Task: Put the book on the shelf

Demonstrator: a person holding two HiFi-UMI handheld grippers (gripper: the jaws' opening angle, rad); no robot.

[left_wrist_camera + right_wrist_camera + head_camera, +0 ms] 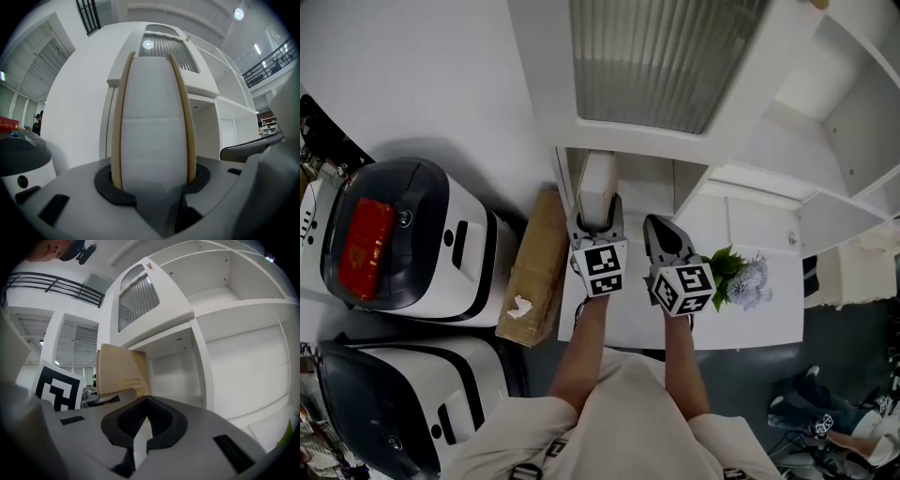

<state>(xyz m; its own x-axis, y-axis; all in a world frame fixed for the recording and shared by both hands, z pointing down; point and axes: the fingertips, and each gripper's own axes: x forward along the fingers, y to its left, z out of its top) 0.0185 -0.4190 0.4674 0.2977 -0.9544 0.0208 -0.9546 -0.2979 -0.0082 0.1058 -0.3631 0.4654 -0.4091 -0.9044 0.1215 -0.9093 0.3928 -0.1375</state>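
Observation:
The book (598, 186) has tan covers and a white page edge. It stands upright at the mouth of the low compartment (649, 174) of the white shelf unit (787, 141). My left gripper (598, 219) is shut on the book's near end. In the left gripper view the book (152, 122) fills the space between the jaws, one tan cover against each pad. My right gripper (662, 236) hangs just right of it, shut, with nothing in it. The right gripper view shows the book's tan cover (119, 369) to the left of the closed jaws (143, 420).
A ribbed-glass cabinet door (656, 56) sits above the compartment. A cardboard box (534, 272) leans on the floor left of the shelf, beside two white machines (403, 239). A small plant (739, 277) stands on the white low top (750, 323) to the right.

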